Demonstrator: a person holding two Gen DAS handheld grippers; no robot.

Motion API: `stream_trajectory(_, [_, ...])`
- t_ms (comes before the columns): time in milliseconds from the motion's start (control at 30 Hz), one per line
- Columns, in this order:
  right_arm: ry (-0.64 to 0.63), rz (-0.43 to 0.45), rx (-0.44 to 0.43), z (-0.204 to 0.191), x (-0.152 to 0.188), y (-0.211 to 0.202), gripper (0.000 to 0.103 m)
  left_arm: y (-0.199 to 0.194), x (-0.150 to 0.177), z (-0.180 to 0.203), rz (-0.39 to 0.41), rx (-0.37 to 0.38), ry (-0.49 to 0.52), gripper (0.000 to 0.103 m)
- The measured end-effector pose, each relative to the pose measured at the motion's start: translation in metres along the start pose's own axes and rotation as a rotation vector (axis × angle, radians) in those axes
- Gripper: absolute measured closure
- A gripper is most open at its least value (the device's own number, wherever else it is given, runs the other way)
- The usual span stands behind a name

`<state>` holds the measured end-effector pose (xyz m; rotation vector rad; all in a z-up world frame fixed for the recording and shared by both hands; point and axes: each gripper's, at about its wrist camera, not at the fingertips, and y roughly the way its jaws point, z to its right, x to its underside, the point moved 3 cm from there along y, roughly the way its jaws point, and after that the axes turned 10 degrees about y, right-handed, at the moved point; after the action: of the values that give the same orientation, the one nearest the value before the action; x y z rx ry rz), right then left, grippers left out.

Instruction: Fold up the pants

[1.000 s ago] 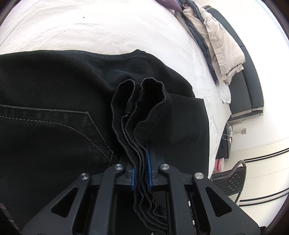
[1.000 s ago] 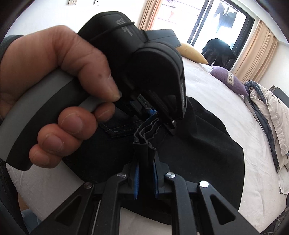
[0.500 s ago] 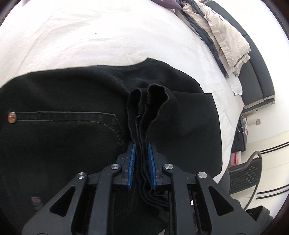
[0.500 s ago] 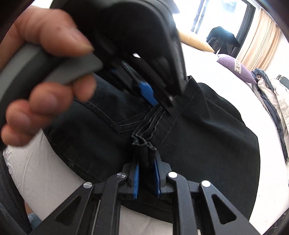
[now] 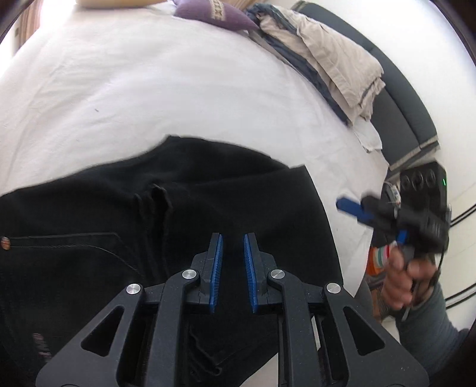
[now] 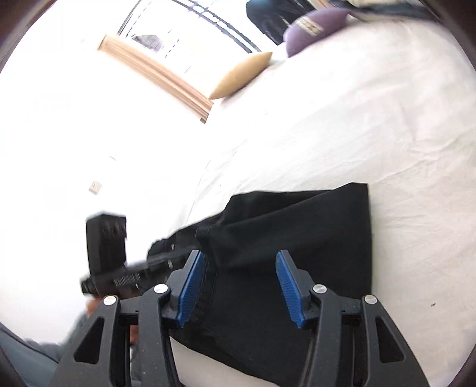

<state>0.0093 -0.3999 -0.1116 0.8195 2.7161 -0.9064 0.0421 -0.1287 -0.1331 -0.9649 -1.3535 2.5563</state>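
The black pants (image 5: 184,214) lie folded flat on the white bed (image 5: 178,89), with a back pocket seam and a rivet at the left. My left gripper (image 5: 232,241) hovers just above them, jaws open and empty. In the right wrist view the folded pants (image 6: 297,238) lie below my right gripper (image 6: 239,259), which is open wide and empty. The right gripper also shows in the left wrist view (image 5: 386,214), off the bed's right edge, held in a hand. The left gripper shows in the right wrist view (image 6: 160,259) at the pants' left edge.
A pile of beige and blue clothes (image 5: 327,68) lies at the bed's far right beside a dark sofa (image 5: 410,113). A purple cushion (image 5: 214,15) and a tan cushion (image 6: 241,74) sit at the head of the bed. White sheet surrounds the pants.
Both grippers have opened and let go of the bunched pants edge, which now lies flat. The right gripper has swung away to the right of the bed. The left gripper has backed off.
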Motion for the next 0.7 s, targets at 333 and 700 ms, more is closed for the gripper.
stream_trajectory(333, [0.209,-0.114,-0.147,0.074,-0.028,0.047,0.050,0.038,0.048,0.011,-0.078,0.015,0.011,0.089])
stream_trajectory(700, [0.207,-0.231,-0.137,0.069,0.065,0.009,0.045,0.022,0.094,0.003,-0.009,0.081,-0.076,0.089])
